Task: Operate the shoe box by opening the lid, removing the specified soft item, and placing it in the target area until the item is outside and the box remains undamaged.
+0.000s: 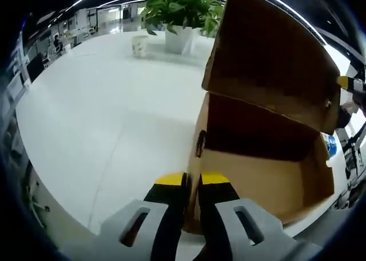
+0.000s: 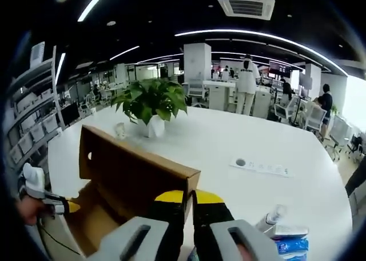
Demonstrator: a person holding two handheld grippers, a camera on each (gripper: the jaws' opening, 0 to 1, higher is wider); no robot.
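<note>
my left tool (image 1: 192, 181) is clamped on the box (image 1: 257, 175) wall; my right tool (image 2: 190, 199) pinches the raised lid (image 2: 137, 175). box sits on the table (image 1: 114, 118). thin cardboard creases easily: grip edges lightly. soft item unseen.

Illumination is bright and even, supplied by long ceiling light strips (image 2: 257, 36) that curve across the top of both views. The white bench (image 1: 103, 118) reflects a soft glare at the upper left of the left gripper view. The box (image 1: 263, 152) interior is in deep shadow. Straight lines bend strongly toward the frame edges, where detail softens and smears.
</note>
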